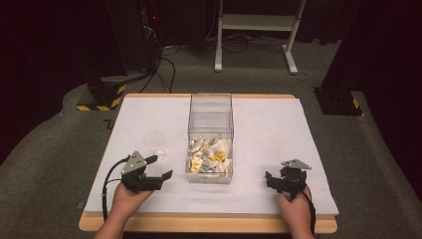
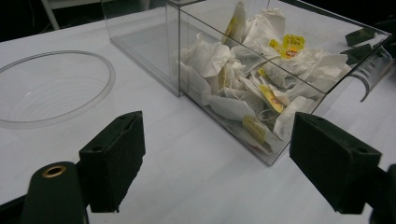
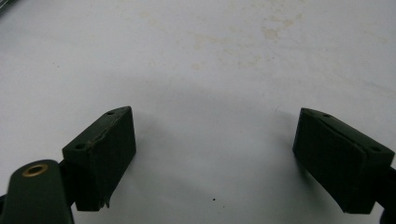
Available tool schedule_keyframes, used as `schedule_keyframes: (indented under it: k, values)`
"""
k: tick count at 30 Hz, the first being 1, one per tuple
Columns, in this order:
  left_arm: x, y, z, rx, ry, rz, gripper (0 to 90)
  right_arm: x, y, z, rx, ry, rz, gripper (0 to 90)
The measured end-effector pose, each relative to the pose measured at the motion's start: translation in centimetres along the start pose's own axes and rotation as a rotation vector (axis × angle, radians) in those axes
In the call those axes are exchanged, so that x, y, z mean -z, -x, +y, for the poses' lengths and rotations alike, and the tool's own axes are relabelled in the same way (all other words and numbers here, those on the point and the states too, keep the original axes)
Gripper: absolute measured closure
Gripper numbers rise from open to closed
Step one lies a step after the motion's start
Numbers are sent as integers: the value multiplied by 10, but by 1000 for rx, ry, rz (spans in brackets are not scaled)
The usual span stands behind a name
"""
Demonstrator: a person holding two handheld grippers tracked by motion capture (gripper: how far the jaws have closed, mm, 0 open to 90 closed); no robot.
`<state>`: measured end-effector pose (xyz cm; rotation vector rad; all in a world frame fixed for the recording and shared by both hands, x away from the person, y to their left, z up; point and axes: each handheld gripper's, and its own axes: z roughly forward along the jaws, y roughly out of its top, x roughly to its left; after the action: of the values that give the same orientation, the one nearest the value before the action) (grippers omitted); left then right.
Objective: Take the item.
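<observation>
A clear plastic box (image 1: pixel 210 119) stands mid-table, its near half heaped with white tea bags (image 1: pixel 210 155) carrying yellow tags. In the left gripper view the tea bags (image 2: pixel 252 79) lie just behind the box's near wall (image 2: pixel 224 121). A clear shallow bowl (image 1: pixel 155 142) sits left of the box, and its rim (image 2: pixel 56 88) reaches into the left gripper view. My left gripper (image 1: pixel 160 167) is open near the table's front left, angled toward the box. My right gripper (image 1: pixel 276 181) is open at the front right, low over bare white table (image 3: pixel 210 93), nothing between its jaws.
The white table top (image 1: pixel 268 129) has a wooden edge along the front. Beyond the table are a white stand's legs (image 1: pixel 254 40), black cables and a black post with yellow-striped base (image 1: pixel 102 94). The right gripper (image 2: pixel 362 44) shows beyond the box in the left gripper view.
</observation>
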<state>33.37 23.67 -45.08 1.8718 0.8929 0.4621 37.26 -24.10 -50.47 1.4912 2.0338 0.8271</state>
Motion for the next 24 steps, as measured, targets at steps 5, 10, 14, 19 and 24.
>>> schedule_keyframes:
  k: [5,10,14,19,24]
  values:
    - [-2,2,1,5,7,-17,185,0,0,0,0,0,0,130]
    - [-3,5,8,8,23,-30,187,0,0,0,0,0,0,129]
    - [-4,8,16,6,37,-46,188,0,0,0,0,0,0,130]
    - [-7,12,27,-6,48,-59,193,0,0,0,2,0,1,129]
    - [-10,14,31,-11,47,-71,195,0,0,0,2,0,0,130]
